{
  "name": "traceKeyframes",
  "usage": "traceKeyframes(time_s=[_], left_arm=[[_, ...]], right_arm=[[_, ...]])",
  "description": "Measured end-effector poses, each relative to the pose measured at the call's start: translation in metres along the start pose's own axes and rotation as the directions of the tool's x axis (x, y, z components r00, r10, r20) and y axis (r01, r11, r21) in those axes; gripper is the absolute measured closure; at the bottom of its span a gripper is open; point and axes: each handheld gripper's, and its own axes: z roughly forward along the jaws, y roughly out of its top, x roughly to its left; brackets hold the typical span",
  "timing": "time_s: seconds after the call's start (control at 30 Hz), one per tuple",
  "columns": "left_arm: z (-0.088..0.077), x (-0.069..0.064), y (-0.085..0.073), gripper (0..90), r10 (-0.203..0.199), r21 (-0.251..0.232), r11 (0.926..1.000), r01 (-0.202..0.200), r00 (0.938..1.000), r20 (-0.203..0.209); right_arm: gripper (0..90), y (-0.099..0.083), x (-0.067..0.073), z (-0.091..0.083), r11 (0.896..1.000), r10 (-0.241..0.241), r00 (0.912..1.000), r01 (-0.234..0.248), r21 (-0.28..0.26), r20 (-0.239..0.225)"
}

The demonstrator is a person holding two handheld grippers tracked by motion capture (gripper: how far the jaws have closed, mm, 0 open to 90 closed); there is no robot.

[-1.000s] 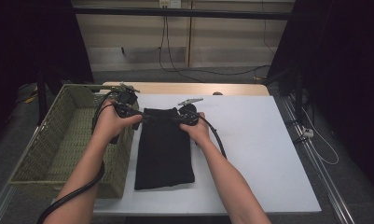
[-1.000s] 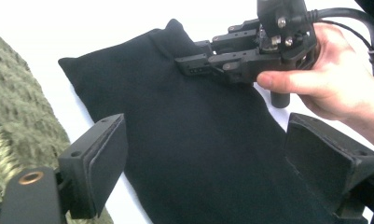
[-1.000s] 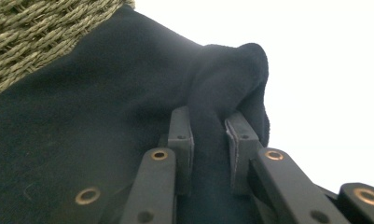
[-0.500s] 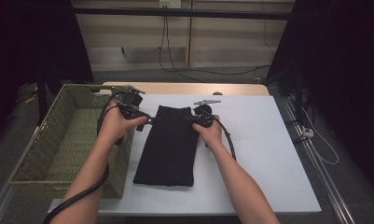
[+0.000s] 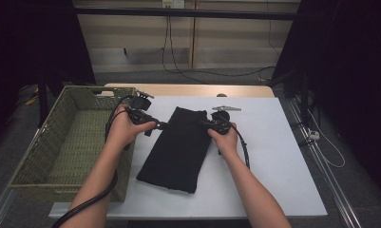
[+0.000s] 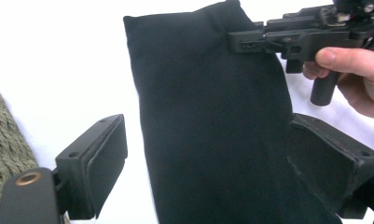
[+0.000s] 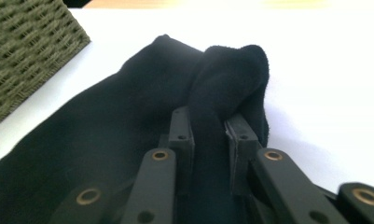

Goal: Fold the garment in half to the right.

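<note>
A folded black cloth [image 5: 176, 149] lies slanted on the white table [image 5: 273, 156]. My right gripper [image 5: 203, 123] is shut on a raised fold of the cloth's far right edge; in the right gripper view the fabric [image 7: 128, 107] bunches up between the closed pads of my right gripper [image 7: 208, 135]. My left gripper [image 5: 164, 126] sits at the cloth's far left edge, jaws wide open. In the left gripper view, the left gripper [image 6: 212, 158] straddles the cloth [image 6: 208, 93] without pressing it, and the right gripper [image 6: 243, 42] pinches the opposite edge.
A green woven basket [image 5: 50, 128] stands at the table's left side, close to my left hand; its wall [image 7: 26, 51] is in the right gripper view too. Bare white table stretches to the right of the cloth. A wooden strip [image 5: 188, 90] runs along the far edge.
My right hand has moved to the right with the cloth's far edge in its grip, so the cloth's far end swung right and it now lies slanted. The left hand has barely shifted.
</note>
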Motion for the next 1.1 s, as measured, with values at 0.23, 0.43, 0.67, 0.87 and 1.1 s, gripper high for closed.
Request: traceKeyframes(time_s=[0.23, 0.43, 0.67, 0.87, 1.1], left_arm=[[0.001, -0.003, -0.001, 13.0, 0.003, -0.001, 1.0000, -0.003, 1.0000, 0.005], [0.003, -0.008, -0.001, 11.9, 0.012, 0.008, 0.9999, -0.012, 0.9999, 0.008], [0.003, -0.013, -0.007, 9.3, 0.009, 0.006, 0.9999, -0.009, 0.9998, 0.020], [0.004, -0.018, -0.014, 8.1, -0.027, -0.011, 0.9996, 0.027, 0.9987, 0.043], [0.008, -0.024, -0.019, 7.4, -0.007, -0.024, 0.9997, 0.008, 0.9992, 0.039]], right_arm=[[76.4, -0.005, -0.001, -0.017, 1.000, 0.016, 0.9997, -0.016, -0.018, 0.016], [76.4, 0.004, 0.004, -0.032, 0.999, -0.012, 0.9998, 0.013, -0.040, 0.016], [76.4, -0.006, -0.004, -0.030, 0.999, 0.013, 0.9998, -0.013, -0.030, 0.015], [76.4, -0.010, -0.009, -0.034, 0.999, 0.025, 0.9995, -0.024, -0.026, 0.019], [76.3, -0.012, -0.013, -0.040, 0.999, 0.035, 0.9991, -0.035, -0.035, 0.023]])
